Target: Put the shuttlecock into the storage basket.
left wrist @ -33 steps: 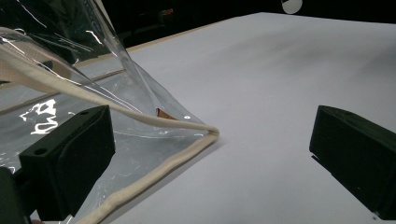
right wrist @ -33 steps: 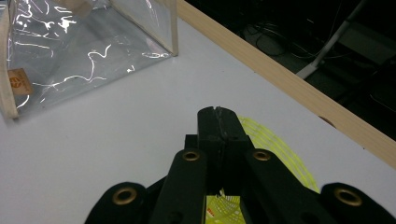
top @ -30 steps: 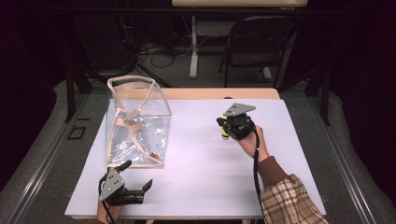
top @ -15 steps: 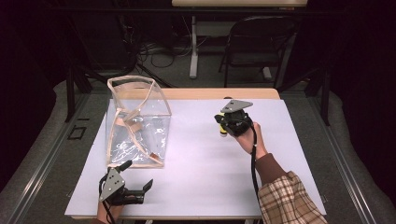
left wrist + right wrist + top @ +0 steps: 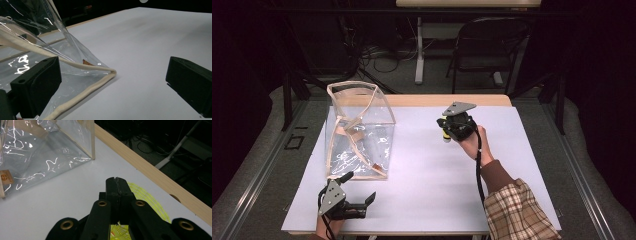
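Beside left claw [image 5: 368,204], clear bag [image 5: 359,131]

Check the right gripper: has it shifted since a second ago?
Yes, slightly. Judged against the wooden table edge, the right gripper has crept toward the far side, away from the person, shut on a yellow net item. The clear bag sits unmoved.

The right gripper [image 5: 446,131], its jaws clamped on a yellow mesh item [image 5: 143,195], drifts slightly toward the far edge of the table [image 5: 437,200] and toward the clear bag [image 5: 359,132], the hand edging up with it.
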`<state>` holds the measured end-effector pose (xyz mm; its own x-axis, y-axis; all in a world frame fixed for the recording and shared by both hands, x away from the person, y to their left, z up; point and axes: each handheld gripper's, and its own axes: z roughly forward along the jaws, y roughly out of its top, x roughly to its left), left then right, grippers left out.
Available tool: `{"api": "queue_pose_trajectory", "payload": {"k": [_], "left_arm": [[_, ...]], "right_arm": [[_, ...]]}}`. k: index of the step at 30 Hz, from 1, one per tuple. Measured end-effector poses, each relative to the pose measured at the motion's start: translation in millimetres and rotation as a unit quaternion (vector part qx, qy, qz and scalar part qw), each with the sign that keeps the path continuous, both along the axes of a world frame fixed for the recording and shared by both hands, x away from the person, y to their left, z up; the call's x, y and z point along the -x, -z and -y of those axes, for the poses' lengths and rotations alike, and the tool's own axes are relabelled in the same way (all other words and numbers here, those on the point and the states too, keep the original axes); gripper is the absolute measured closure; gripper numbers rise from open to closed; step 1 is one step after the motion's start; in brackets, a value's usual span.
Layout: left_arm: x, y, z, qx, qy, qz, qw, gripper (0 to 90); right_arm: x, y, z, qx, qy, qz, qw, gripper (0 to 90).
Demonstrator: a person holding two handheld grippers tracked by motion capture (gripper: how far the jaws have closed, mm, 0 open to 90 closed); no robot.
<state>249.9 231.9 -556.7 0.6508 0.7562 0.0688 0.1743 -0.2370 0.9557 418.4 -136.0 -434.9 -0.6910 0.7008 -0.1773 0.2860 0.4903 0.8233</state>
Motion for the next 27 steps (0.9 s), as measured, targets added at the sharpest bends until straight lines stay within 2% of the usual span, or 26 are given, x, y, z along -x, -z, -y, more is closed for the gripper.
{"api": "queue_pose_trajectory", "payload": {"k": [27], "left_arm": [[0.3,-0.5,0.3,0.000,0.003,0.000,1.0000,0.1]], "right_arm": [[-13.2,-15.1,-27.0,0.001,-0.012,0.009,0.9999,90.0]]}}
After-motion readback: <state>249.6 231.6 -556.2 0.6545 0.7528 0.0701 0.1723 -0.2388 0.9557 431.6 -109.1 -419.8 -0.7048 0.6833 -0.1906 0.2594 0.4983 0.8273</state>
